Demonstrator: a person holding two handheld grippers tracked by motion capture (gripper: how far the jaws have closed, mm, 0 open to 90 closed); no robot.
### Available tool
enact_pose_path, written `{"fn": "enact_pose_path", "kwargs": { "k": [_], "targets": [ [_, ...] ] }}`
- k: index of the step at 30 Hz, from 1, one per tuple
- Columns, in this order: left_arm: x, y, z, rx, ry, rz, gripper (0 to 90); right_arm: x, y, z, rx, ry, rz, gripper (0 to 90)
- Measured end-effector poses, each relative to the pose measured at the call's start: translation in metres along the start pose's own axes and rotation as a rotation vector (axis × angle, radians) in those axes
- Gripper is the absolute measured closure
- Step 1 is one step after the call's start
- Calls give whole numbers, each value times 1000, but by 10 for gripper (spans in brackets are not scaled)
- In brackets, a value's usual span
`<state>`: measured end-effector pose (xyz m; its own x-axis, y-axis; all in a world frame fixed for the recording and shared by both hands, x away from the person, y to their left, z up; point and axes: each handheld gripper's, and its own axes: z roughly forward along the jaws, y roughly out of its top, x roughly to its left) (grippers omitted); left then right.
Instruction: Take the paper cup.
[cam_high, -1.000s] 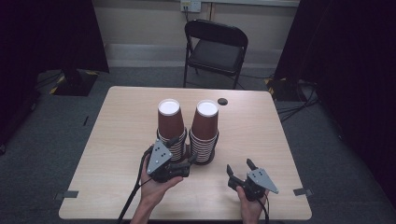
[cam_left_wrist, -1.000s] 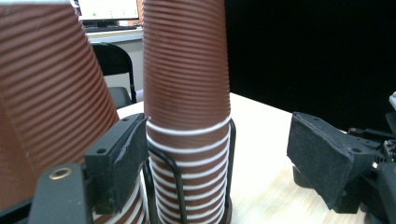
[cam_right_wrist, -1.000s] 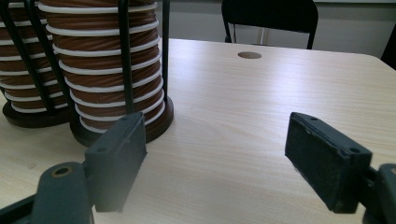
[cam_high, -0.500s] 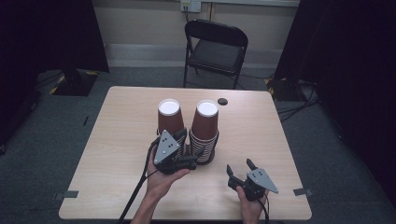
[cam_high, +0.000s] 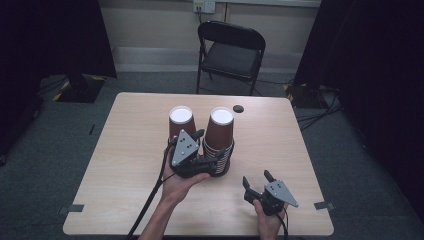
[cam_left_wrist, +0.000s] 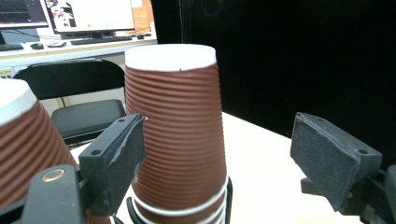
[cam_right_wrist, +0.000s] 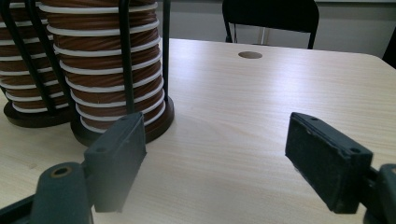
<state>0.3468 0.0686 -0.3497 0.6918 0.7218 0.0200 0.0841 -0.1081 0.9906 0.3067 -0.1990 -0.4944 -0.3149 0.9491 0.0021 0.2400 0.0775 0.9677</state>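
Observation:
Two stacks of brown ribbed paper cups stand upside down in black wire holders at mid-table: the left stack (cam_high: 180, 122) and the right stack (cam_high: 220, 132). My left gripper (cam_high: 210, 145) is held at the near side of the stacks, partway up them. Its jaws have just been opening and now stand open. In the left gripper view the right stack's top cup (cam_left_wrist: 175, 130) sits beyond the left gripper (cam_left_wrist: 217, 126), close by one jaw, with no pad pressing on it. My right gripper (cam_high: 256, 178) rests low near the table's front edge, open and empty. In the right gripper view the right gripper (cam_right_wrist: 215, 121) frames bare table beside the right stack (cam_right_wrist: 112, 70).
A black folding chair (cam_high: 231, 52) stands beyond the far edge of the light wooden table (cam_high: 125, 150). A small dark round spot (cam_high: 238, 108) lies on the table behind the right stack. Cables run over the floor at the right.
My left gripper has risen from near the holders' bases to partway up the stacks, shifting a little right, and its jaws stand wider. The right gripper has kept still.

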Motion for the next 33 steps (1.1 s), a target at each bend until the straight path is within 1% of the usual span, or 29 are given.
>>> {"fn": "enact_pose_path", "kwargs": {
  "k": [4, 11, 13, 14, 15, 16, 17, 19, 20, 21, 22, 24, 25, 28, 29, 31, 32, 33],
  "targets": [
    [0, 5, 4, -2, 7, 11, 173, 0, 0, 0, 0, 1, 0, 197],
    [1, 12, 12, -2, 20, 11, 173, 0, 0, 0, -2, 2, 1, 197],
    [3, 15, 17, 3, 33, 4, 173, 0, 0, 0, 0, 1, 3, 198],
    [4, 17, 19, 8, 43, 4, 173, 0, 0, 0, -1, 2, 2, 198],
    [4, 18, 21, 10, 60, -2, 174, 0, 0, 0, -1, 4, 1, 198],
    [4, 20, 23, 19, 68, -8, 175, 0, 0, 0, -1, 4, 1, 199],
    [3, 22, 25, 30, 77, -2, 177, 0, 0, 0, 0, 5, 3, 199],
    [2, 23, 27, 29, 83, 2, 190, 0, 0, 0, 0, 5, 3, 199],
    [2, 25, 31, 43, 95, 25, 190, 0, 0, 0, 0, 2, 3, 200],
    [2, 25, 31, 43, 95, 25, 190, 0, 0, 0, 0, 2, 3, 200],
    [3, 28, 34, 38, 93, 13, 190, 0, 0, 0, 1, 4, 3, 201],
    [3, 29, 35, 39, 95, 9, 190, 0, 0, 0, 2, 4, 2, 201],
    [4, 32, 37, 37, 98, 18, 180, 0, 0, 0, 1, 7, 1, 202],
    [6, 36, 41, 47, 106, 22, 175, 0, 0, 0, 2, 7, 3, 203],
    [6, 37, 43, 51, 99, 22, 174, 0, 0, 0, 1, 6, 2, 203],
    [7, 38, 45, 57, 101, 21, 164, 0, 0, 0, -1, 8, 1, 203],
    [6, 39, 47, 61, 105, 17, 164, 0, 0, 0, -1, 8, 0, 203],
    [7, 40, 50, 73, 111, 24, 158, 0, 0, 0, 0, 7, 0, 203]
  ]
}}
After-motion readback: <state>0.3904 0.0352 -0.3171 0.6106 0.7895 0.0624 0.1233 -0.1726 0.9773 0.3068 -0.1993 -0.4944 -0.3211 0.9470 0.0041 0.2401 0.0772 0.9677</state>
